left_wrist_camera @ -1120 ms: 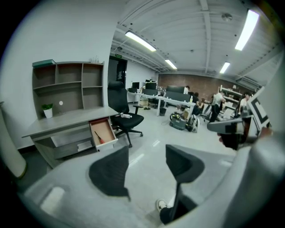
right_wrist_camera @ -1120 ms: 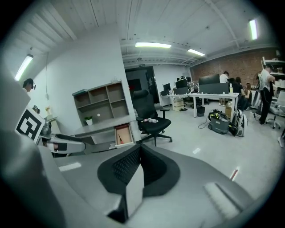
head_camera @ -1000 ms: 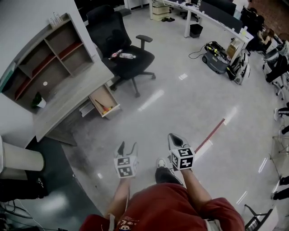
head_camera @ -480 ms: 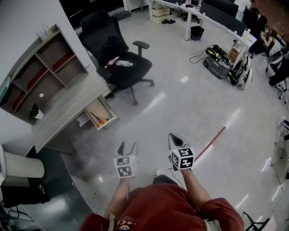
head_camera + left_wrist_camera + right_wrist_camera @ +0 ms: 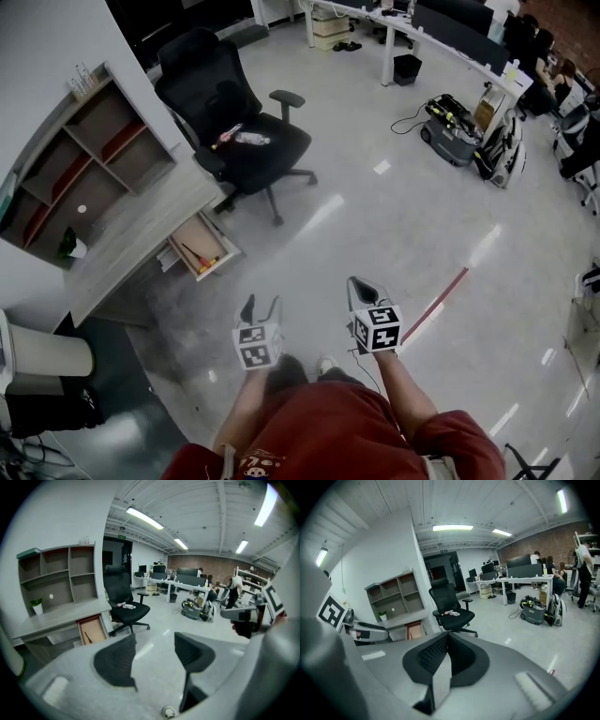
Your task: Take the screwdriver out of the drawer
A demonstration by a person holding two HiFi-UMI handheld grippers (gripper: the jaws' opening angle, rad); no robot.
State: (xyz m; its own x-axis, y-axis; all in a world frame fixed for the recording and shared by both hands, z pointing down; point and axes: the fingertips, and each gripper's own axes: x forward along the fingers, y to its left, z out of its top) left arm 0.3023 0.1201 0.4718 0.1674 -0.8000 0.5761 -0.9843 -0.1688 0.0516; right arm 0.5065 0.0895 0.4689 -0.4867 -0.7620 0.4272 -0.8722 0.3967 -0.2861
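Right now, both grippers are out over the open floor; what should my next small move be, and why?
Probably step toward the desk and carry the left gripper toward the open drawer. The screwdriver lies inside it, well away from both grippers. The left gripper's jaws stand apart, ready to grasp, while the right gripper is shut.

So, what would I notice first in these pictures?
The left gripper, open, and the right gripper, shut, are held out low in the head view, both empty. Ahead to the left, the drawer under the desk stands open with the screwdriver inside, beside a black office chair.
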